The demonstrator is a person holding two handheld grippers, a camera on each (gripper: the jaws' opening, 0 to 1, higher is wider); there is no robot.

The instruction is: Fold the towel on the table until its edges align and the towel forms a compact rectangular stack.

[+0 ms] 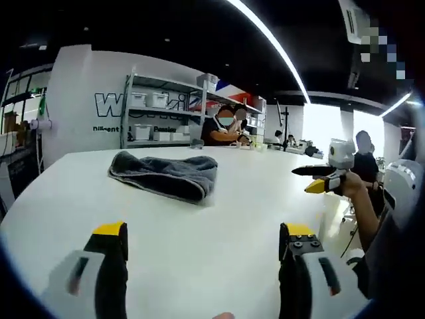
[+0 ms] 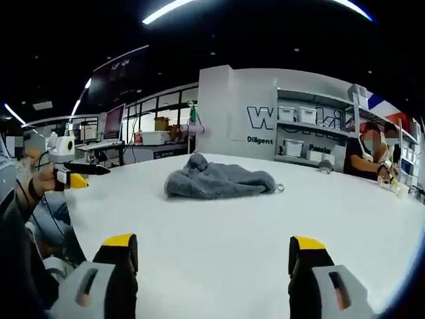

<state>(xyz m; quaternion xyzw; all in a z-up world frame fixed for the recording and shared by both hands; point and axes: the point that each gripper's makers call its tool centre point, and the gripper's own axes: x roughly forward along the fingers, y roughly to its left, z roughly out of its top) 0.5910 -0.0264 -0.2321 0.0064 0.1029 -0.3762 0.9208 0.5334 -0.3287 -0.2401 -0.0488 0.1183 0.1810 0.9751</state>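
Currently both sets of jaws stand wide apart, gripping nothing. Left gripper [image 1: 202, 249] and right gripper [image 2: 212, 259] sit low over the white table [image 2: 219, 226], well short of the towel [image 1: 166, 174]. Towel is a loose grey heap mid-table, unfolded, so I judge folding not begun. Grippers flank the towel from opposite sides, held level, probably staged for an edge grab.

Open-plan lab, storage shelving [image 1: 163, 109], workstations [image 2: 113, 143]
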